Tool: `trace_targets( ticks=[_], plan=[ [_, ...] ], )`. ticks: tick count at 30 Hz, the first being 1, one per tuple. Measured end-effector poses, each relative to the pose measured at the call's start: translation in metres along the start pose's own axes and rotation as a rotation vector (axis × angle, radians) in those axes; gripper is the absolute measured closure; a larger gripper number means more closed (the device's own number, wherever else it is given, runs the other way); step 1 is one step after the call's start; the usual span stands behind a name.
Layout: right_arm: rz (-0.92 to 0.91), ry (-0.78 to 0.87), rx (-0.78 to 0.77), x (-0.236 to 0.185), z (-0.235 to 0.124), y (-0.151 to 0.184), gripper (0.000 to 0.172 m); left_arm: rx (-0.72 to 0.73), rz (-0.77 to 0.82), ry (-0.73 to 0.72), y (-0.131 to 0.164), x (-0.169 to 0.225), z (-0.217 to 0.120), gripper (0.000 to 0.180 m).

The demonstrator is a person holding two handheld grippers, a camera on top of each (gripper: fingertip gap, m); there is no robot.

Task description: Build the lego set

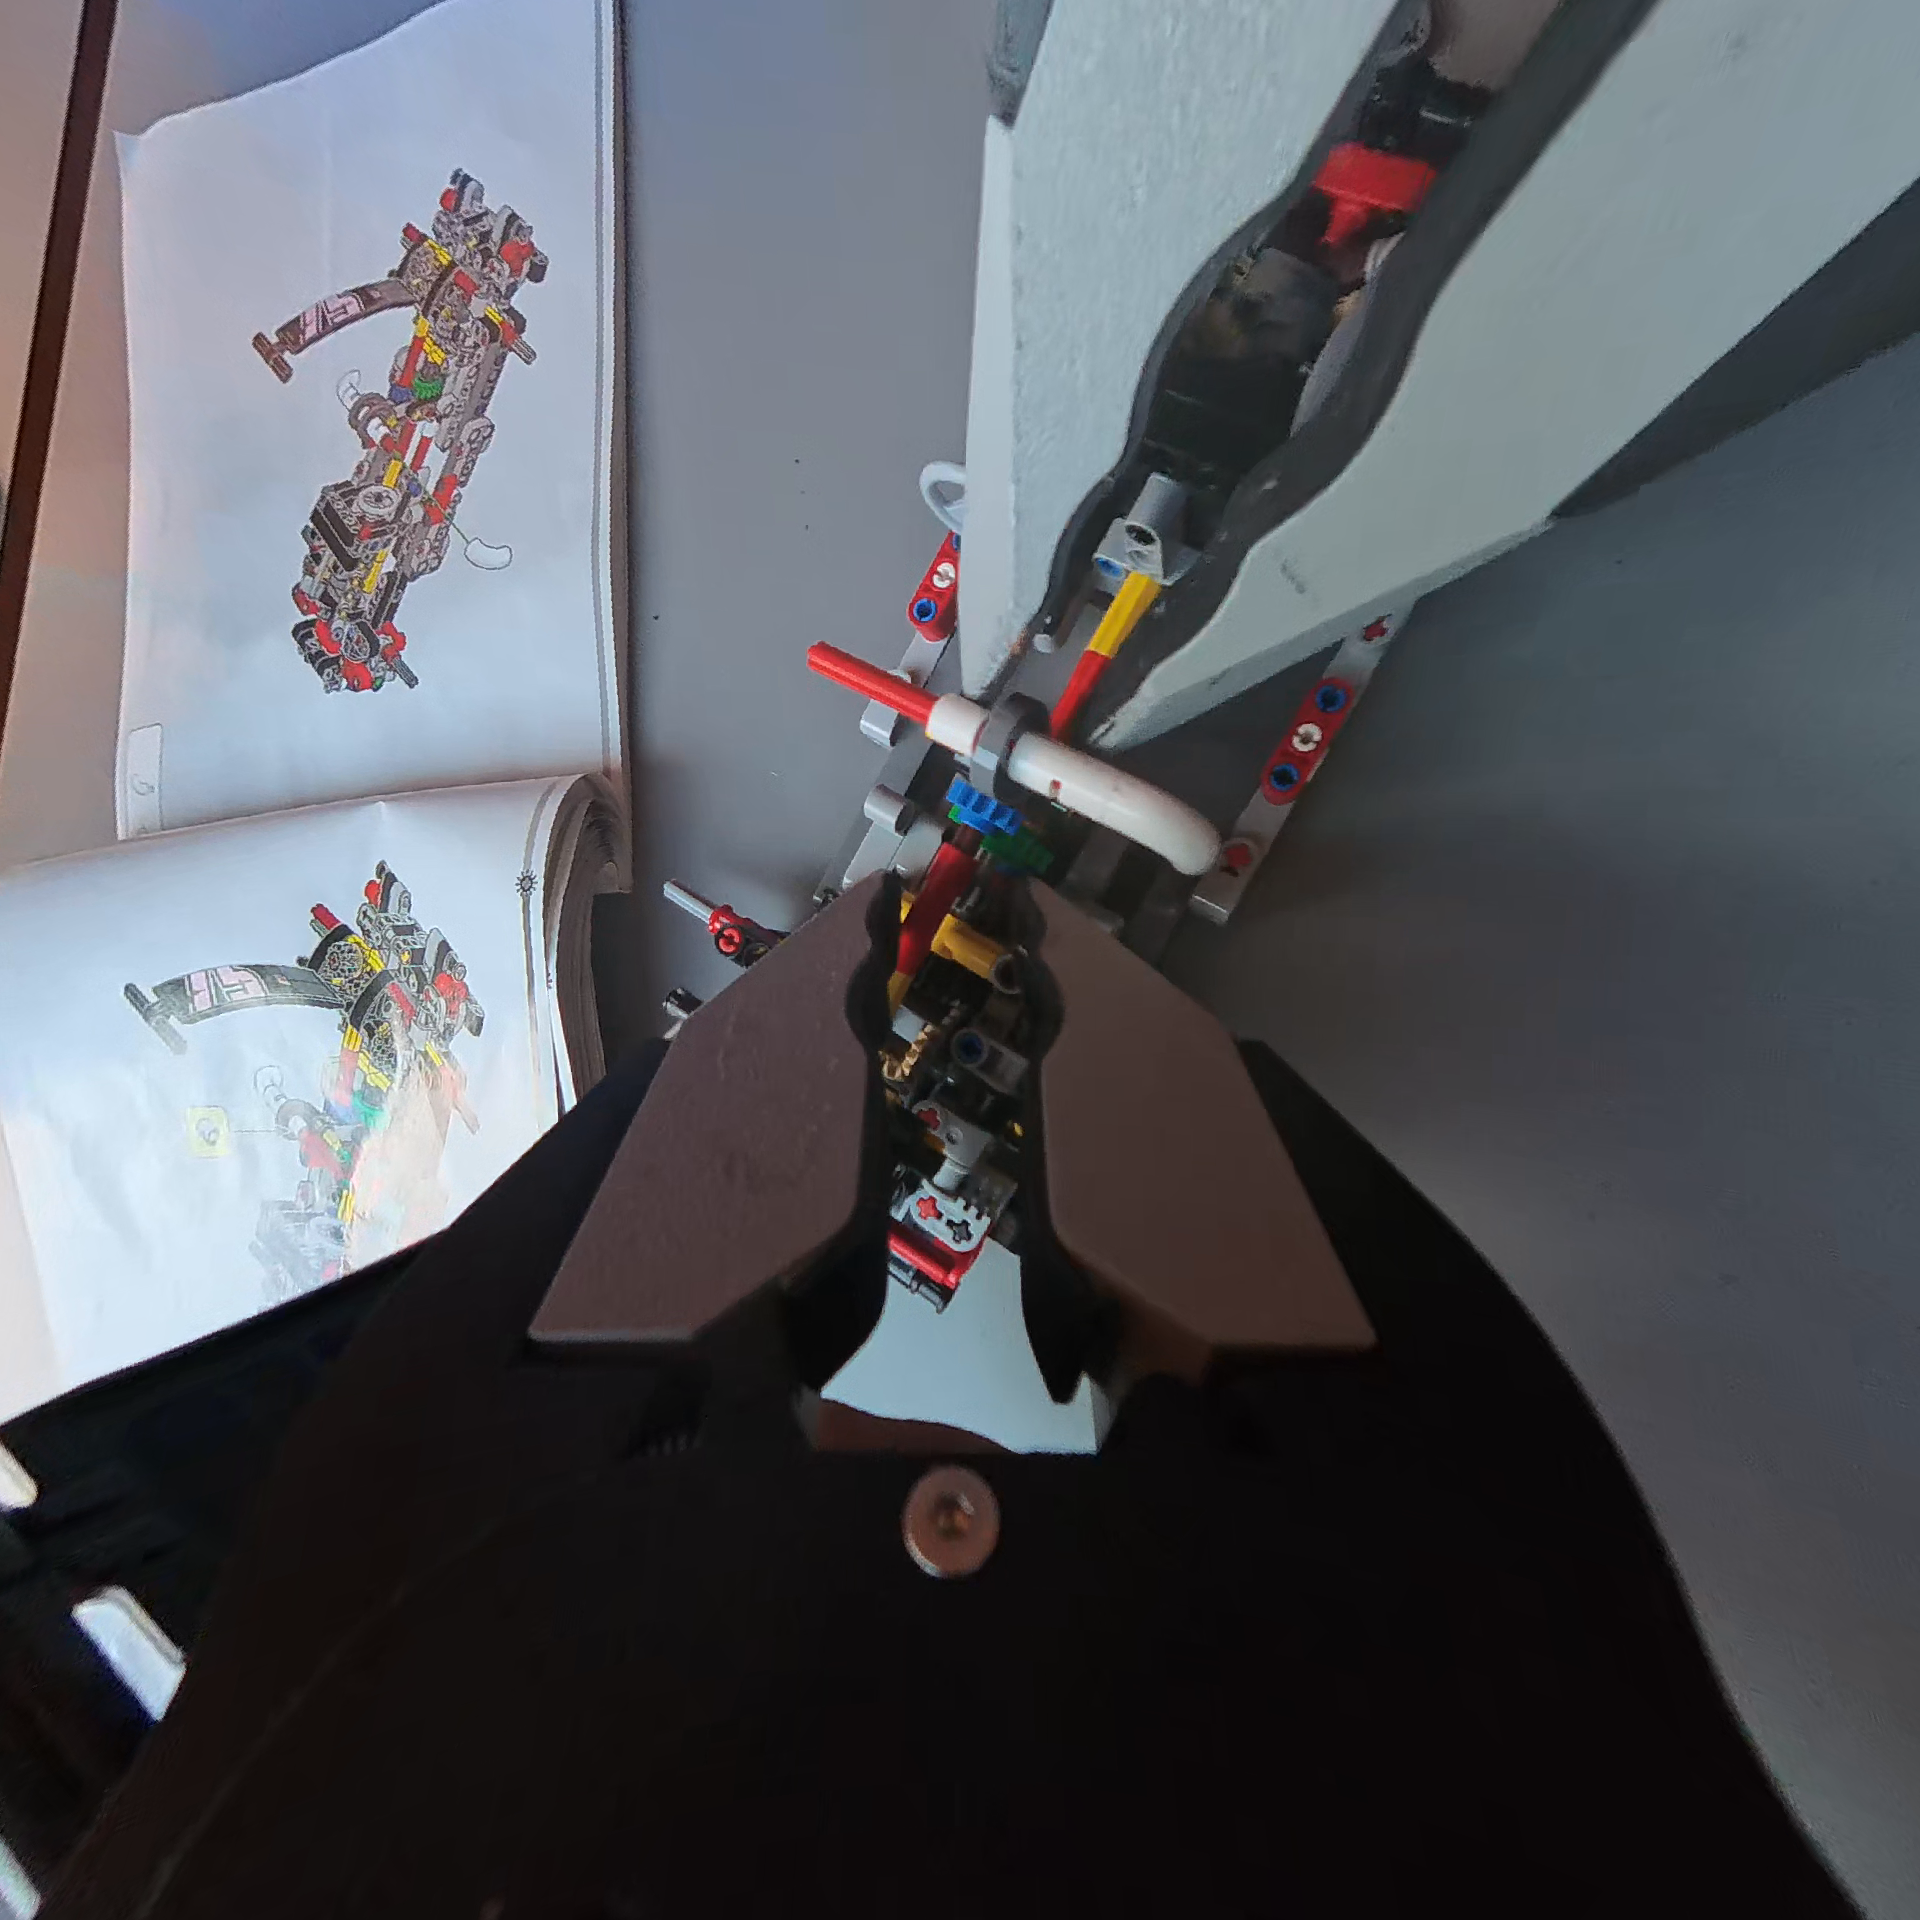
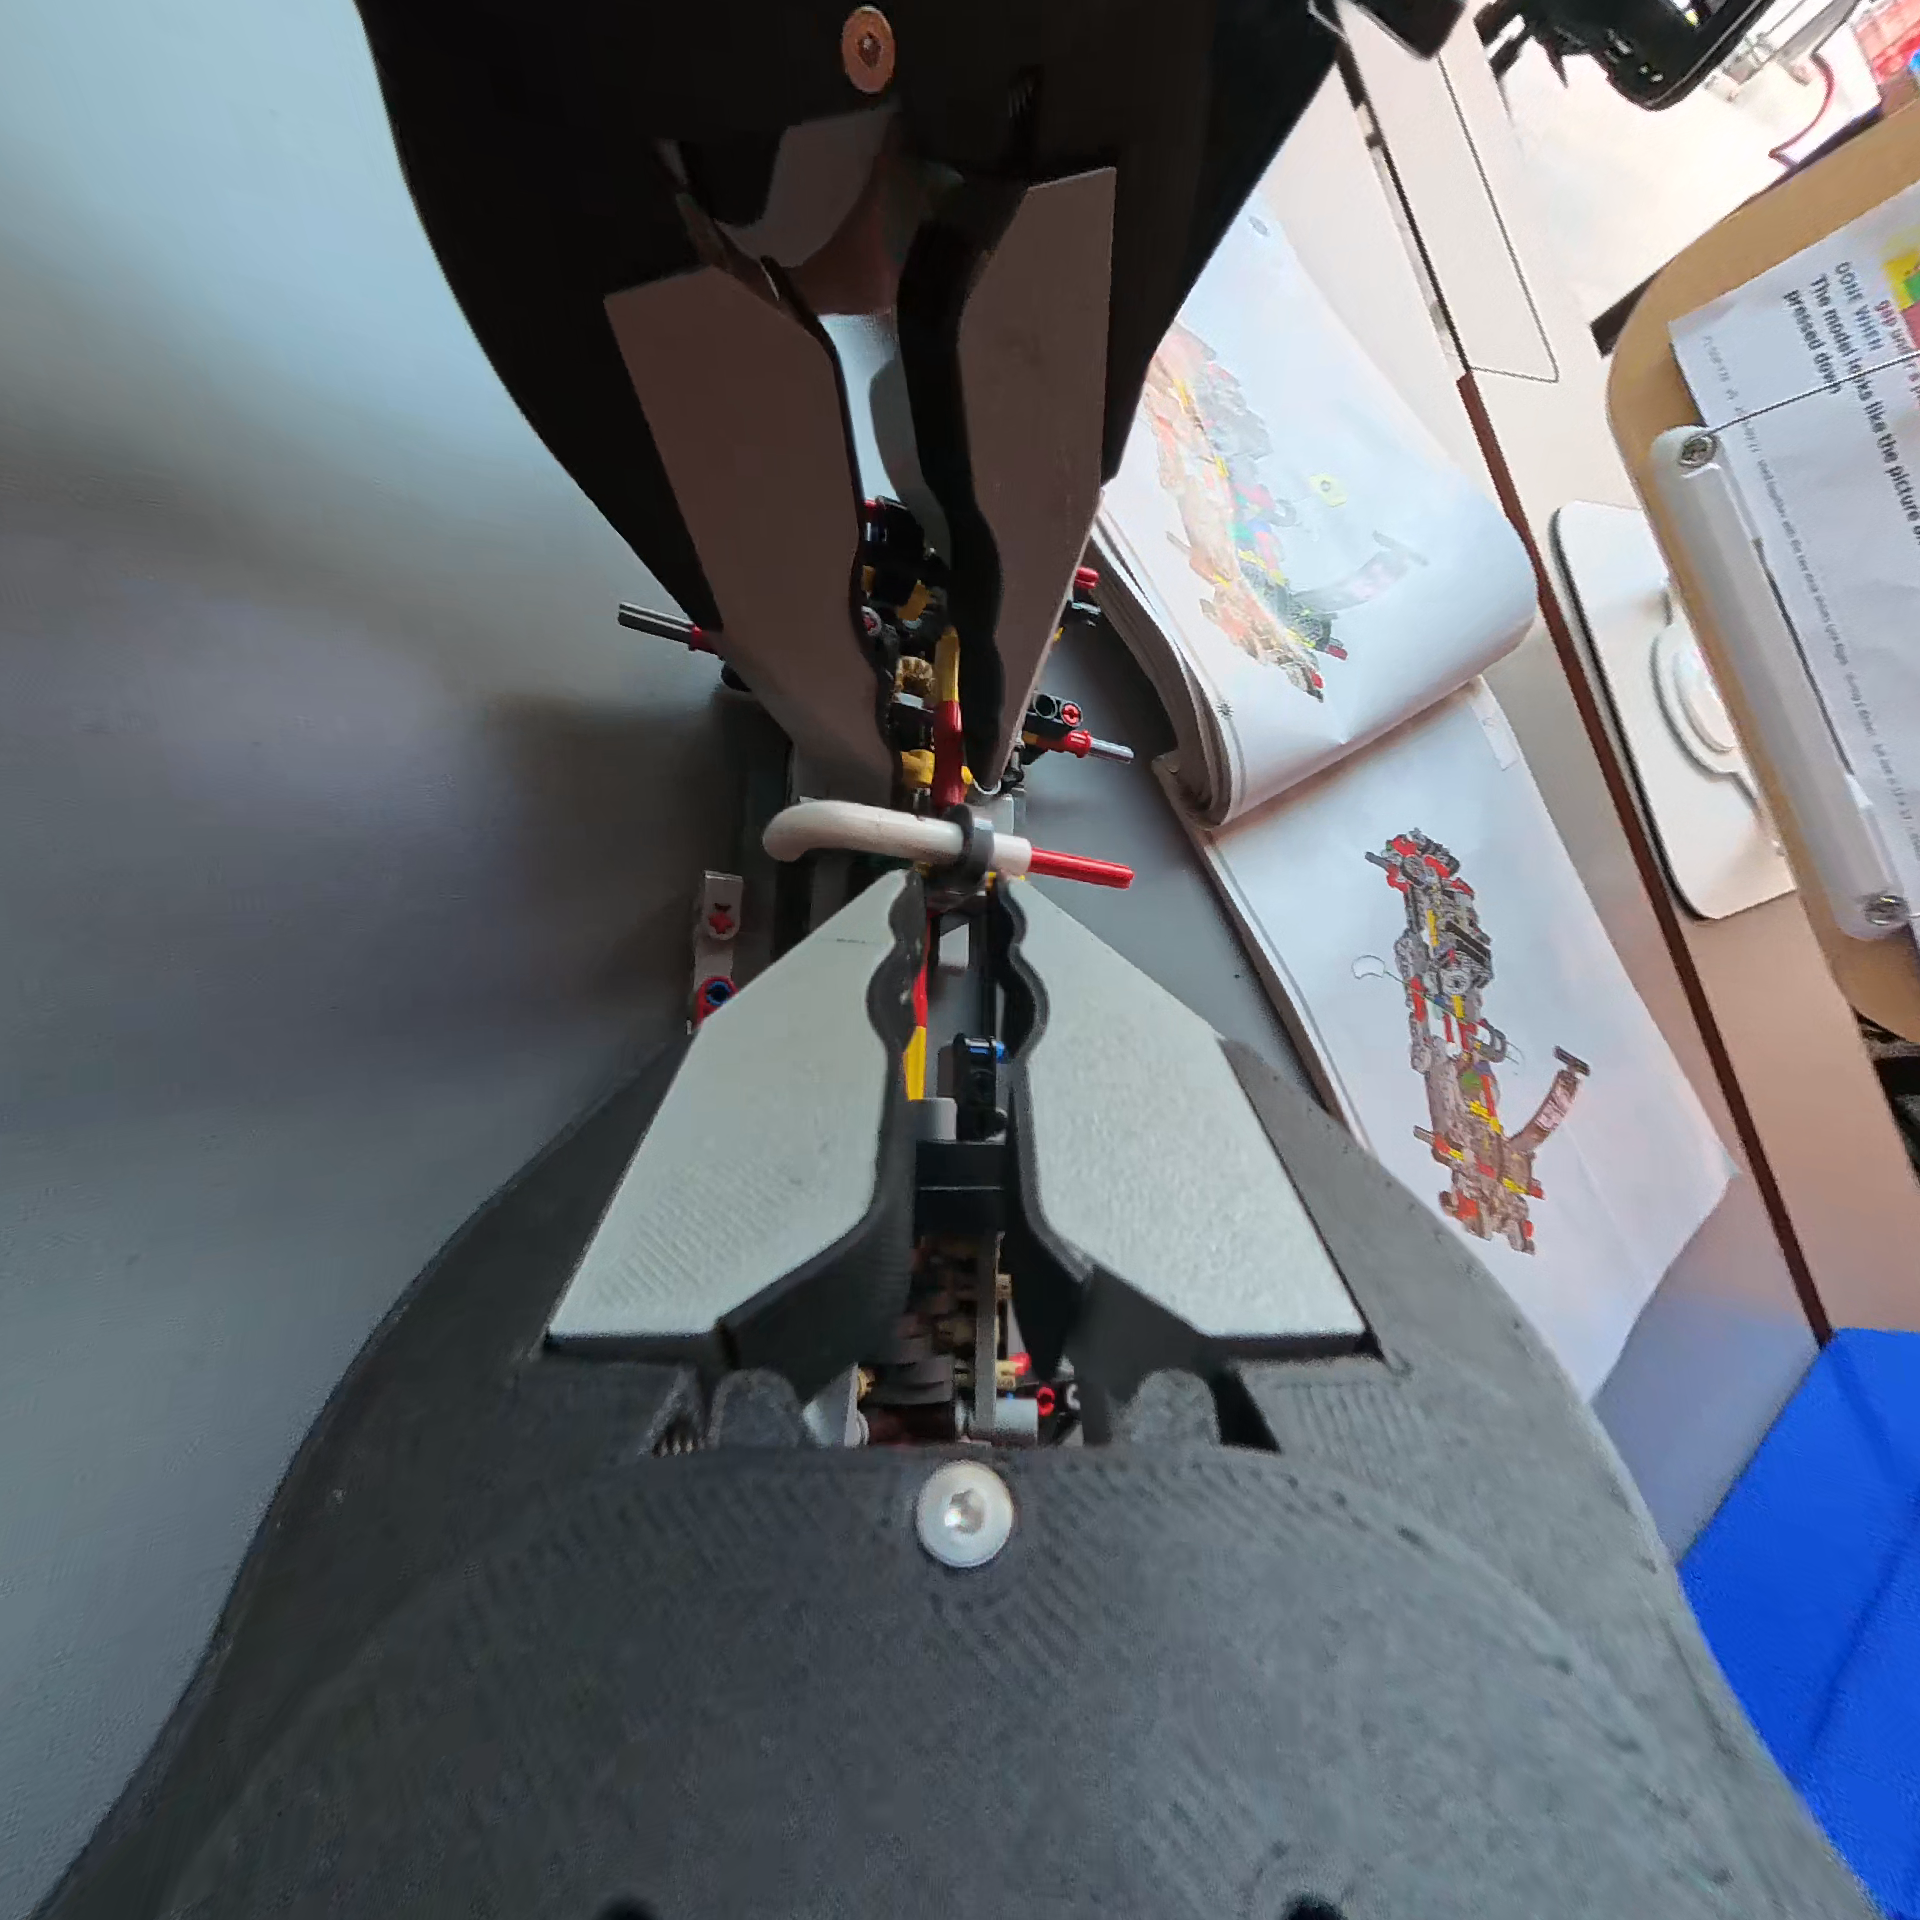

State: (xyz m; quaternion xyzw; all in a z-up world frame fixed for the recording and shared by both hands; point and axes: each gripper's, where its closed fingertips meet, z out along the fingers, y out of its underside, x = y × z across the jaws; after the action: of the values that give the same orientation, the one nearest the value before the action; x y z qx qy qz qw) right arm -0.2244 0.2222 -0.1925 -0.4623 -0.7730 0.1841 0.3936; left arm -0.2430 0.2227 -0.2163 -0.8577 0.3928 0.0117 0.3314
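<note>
A long brick model [image 1: 966, 997] of grey, black, red and yellow parts lies on the grey table [image 1: 1558, 1039], with both grippers on it from opposite ends. My left gripper [image 1: 961, 899], with dark brown fingers, is shut on one end of the model. My right gripper [image 2: 951, 883], with light grey fingers, is shut on the other end, its pads against a red and yellow axle [image 2: 916, 1023] and a black beam. A white curved tube [image 1: 1091, 795] on a red axle [image 1: 868, 681] crosses the model between the two pairs of tips; the tube also shows in the right wrist view [image 2: 862, 831].
An open instruction booklet [image 1: 364, 468] lies beside the model and also shows in the right wrist view [image 2: 1455, 935]. A blue box [image 2: 1818, 1507] stands at the lower right. A clipboard with paper [image 2: 1766, 416] sits past the table's edge. My two grippers' fingertips are within a few centimetres of each other.
</note>
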Motion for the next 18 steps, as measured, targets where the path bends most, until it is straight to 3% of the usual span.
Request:
trace_targets(
  ticks=[4,9,12,18],
  plan=[
    [-0.078,0.068,-0.017,0.0014,0.0008,0.0000,0.164,-0.012,0.013,-0.002,-0.0002,0.0005,0.0008,0.162],
    [-0.001,0.054,-0.015,0.0004,-0.0002,-0.0002,0.166,0.018,-0.013,-0.003,-0.0022,0.0002,-0.0004,0.162],
    [0.023,0.057,-0.038,0.0011,-0.0036,0.0002,0.146,0.004,-0.020,-0.015,-0.0012,-0.0014,0.0001,0.164],
    [-0.003,0.140,-0.060,0.0072,-0.0027,0.0005,0.144,-0.010,-0.025,-0.026,-0.0010,-0.0011,0.0013,0.162]
  ],
)
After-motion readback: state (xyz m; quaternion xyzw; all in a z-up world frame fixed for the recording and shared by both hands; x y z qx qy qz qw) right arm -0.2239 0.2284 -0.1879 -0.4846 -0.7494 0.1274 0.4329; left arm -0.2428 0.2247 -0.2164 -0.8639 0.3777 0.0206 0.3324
